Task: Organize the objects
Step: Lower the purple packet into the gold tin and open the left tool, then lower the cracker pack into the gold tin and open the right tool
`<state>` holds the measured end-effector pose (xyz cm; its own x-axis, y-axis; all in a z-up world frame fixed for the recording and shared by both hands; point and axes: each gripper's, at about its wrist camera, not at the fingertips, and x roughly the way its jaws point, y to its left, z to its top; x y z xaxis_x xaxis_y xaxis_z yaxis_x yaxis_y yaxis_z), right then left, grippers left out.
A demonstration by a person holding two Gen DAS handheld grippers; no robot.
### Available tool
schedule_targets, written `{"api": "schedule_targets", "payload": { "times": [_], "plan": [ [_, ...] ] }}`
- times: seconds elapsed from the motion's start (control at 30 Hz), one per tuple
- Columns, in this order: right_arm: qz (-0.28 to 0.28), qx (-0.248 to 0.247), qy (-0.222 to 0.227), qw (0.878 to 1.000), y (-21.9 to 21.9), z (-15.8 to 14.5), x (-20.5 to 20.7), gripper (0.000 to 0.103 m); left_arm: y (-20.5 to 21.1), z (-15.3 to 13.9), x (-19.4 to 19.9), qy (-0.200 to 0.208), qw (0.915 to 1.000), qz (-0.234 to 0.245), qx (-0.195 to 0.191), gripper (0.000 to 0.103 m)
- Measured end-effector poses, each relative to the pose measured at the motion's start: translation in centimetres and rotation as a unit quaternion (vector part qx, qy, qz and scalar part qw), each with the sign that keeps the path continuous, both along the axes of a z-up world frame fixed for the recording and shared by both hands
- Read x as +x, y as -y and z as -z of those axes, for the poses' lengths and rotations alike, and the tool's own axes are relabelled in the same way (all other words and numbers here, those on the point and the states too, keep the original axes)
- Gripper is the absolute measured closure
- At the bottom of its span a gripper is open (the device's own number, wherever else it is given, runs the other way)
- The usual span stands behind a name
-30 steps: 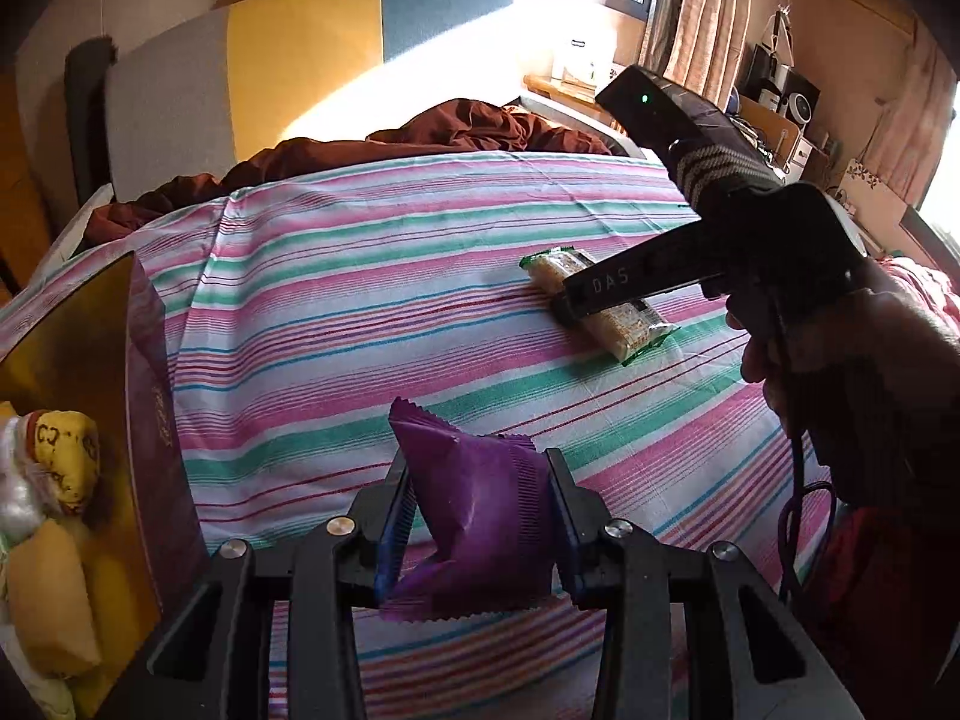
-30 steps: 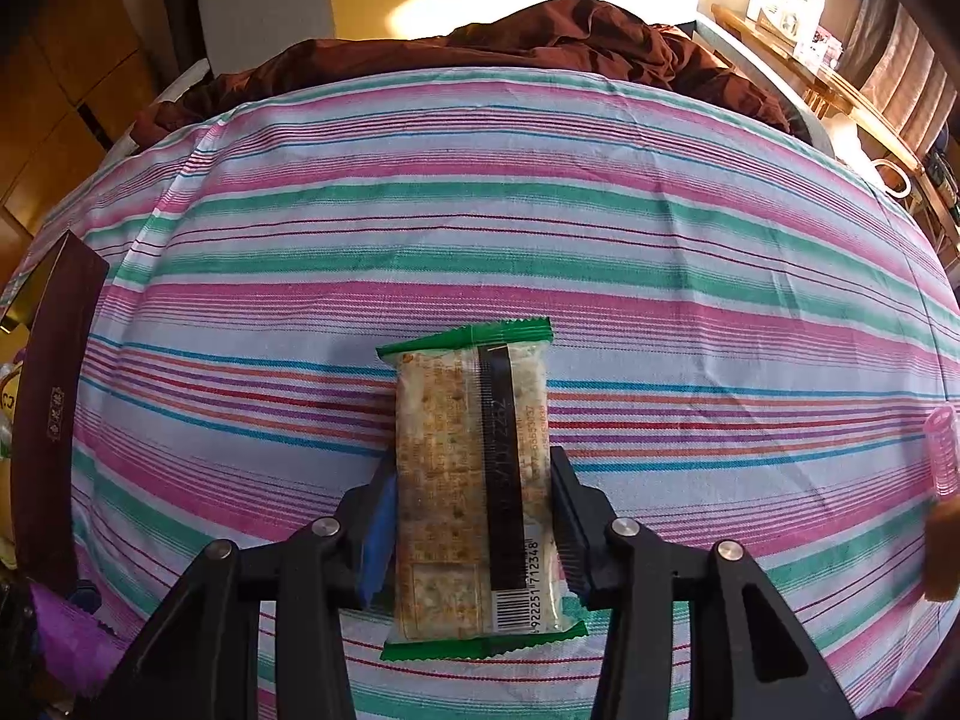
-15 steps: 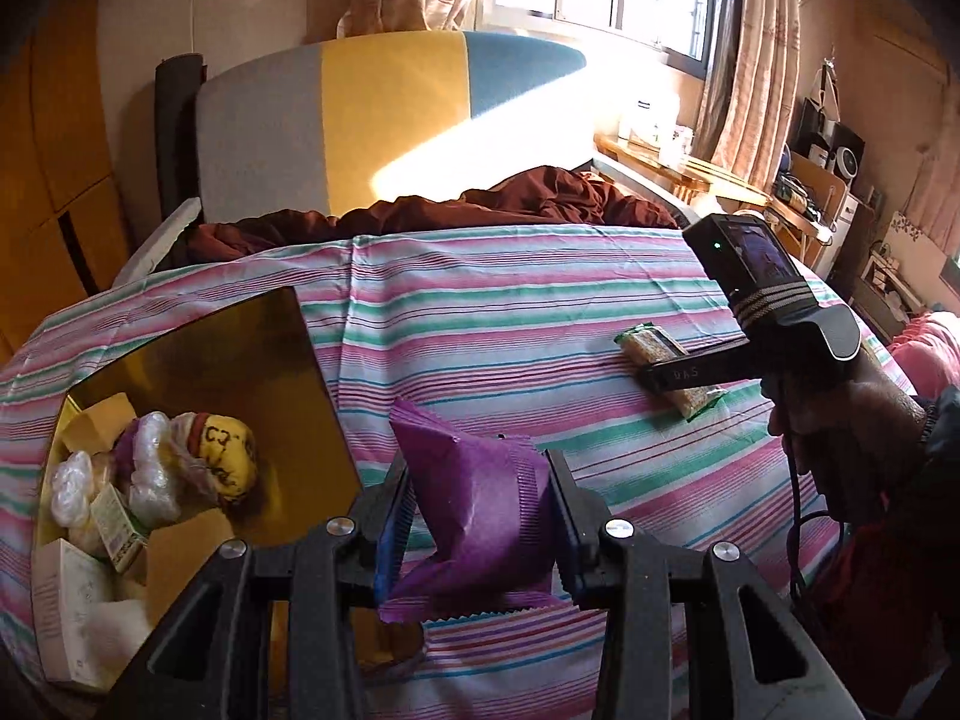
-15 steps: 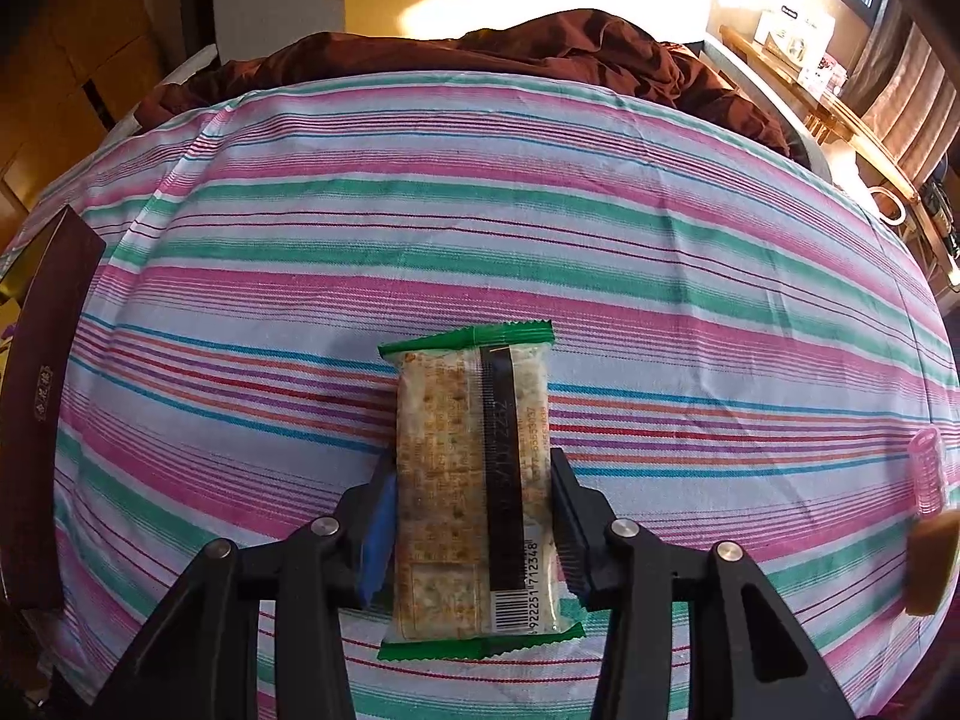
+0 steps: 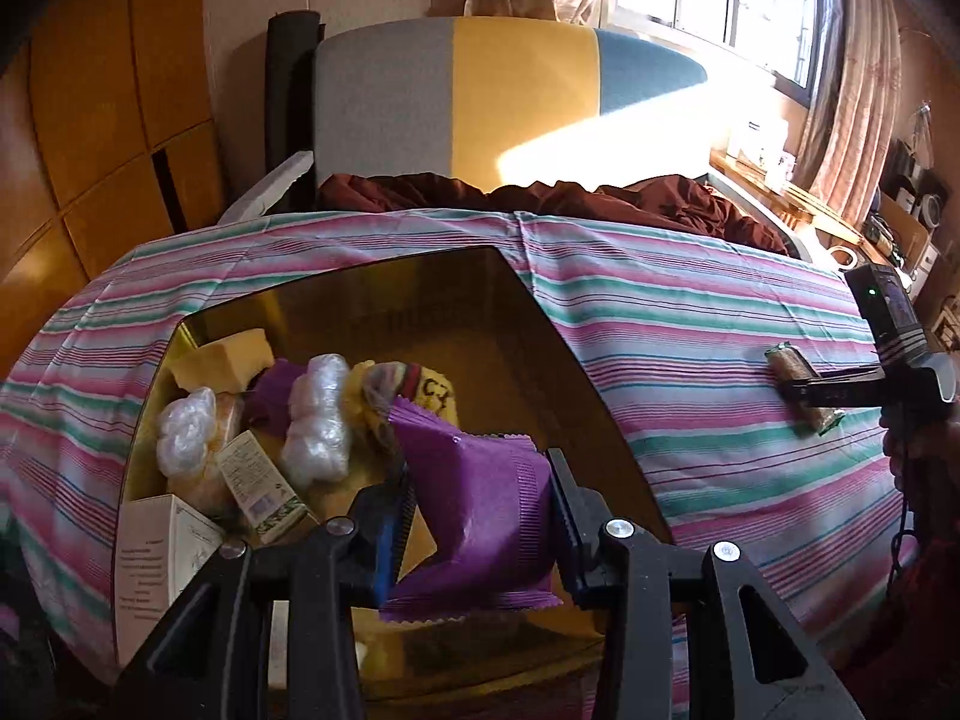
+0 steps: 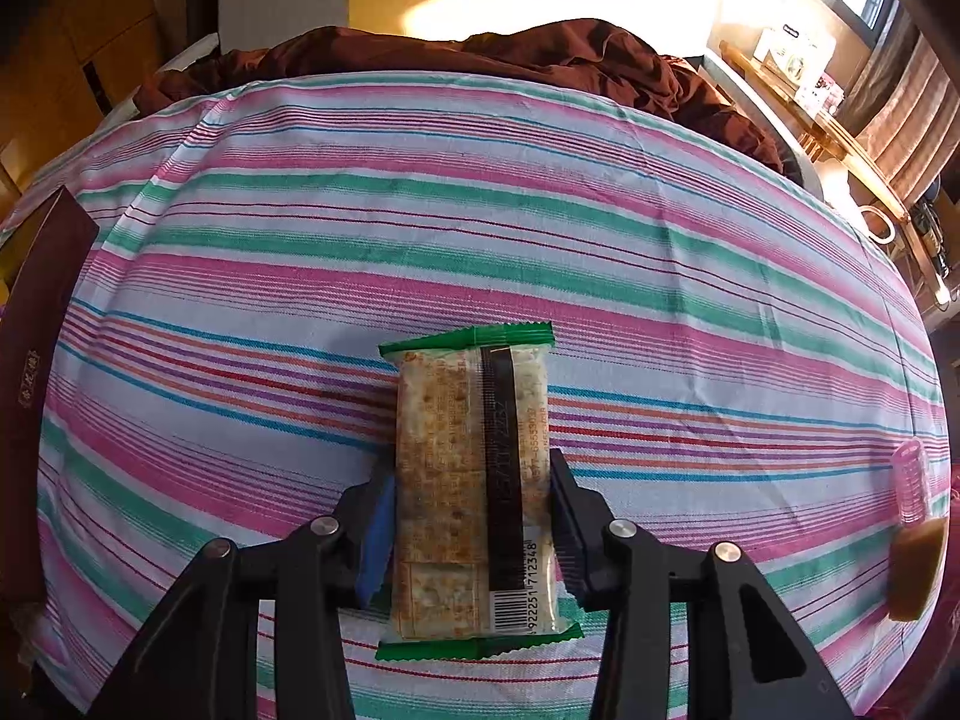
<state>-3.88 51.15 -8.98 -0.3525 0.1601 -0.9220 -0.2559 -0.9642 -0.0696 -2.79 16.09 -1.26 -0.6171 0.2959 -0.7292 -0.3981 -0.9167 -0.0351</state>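
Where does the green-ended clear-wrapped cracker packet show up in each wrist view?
Left wrist view: the green-ended clear-wrapped cracker packet lies far right on the striped bedsheet, under the right gripper's fingers.
Right wrist view: the packet is bottom centre, between the right gripper pads.
Shared landmark: the crumpled maroon blanket at the sheet's far edge.

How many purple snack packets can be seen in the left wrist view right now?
2. One purple packet is clamped in the left gripper above the gold box. A second purple packet lies inside that box among the other items. More may be buried underneath.
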Motion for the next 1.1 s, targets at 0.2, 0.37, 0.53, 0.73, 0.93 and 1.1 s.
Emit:
{"api": "schedule_targets", "payload": {
  "times": [0.2,0.37,0.53,0.73,0.93,1.1],
  "plan": [
    [-0.002,0.011,0.001,1.000,0.6,-0.4,0.5,0.059,4.8,1.8,-4.3,0.096,0.9913,-0.052,0.073,0.062],
    [-0.008,0.025,0.003,1.000,0.9,-0.4,0.4,0.059,5.7,2.7,-6.0,0.110,0.9884,-0.077,0.071,0.061],
    [-0.007,0.021,0.003,1.000,0.5,-0.4,0.2,0.059,5.7,3.0,-6.1,0.108,0.9887,-0.079,0.067,0.043],
    [-0.006,0.011,-0.005,1.000,1.2,-1.2,0.2,0.059,6.4,1.7,-4.2,0.060,0.9935,-0.084,0.048,0.039],
    [-0.075,-0.031,-0.066,0.995,8.2,-5.1,-0.3,0.059,8.0,0.2,-2.2,0.015,0.9945,-0.098,0.033,0.035],
    [-0.173,-0.065,-0.104,0.977,17.7,-7.6,-1.1,0.059,9.3,-0.8,-1.1,-0.010,0.9930,-0.116,0.020,0.028]
  ]
}}
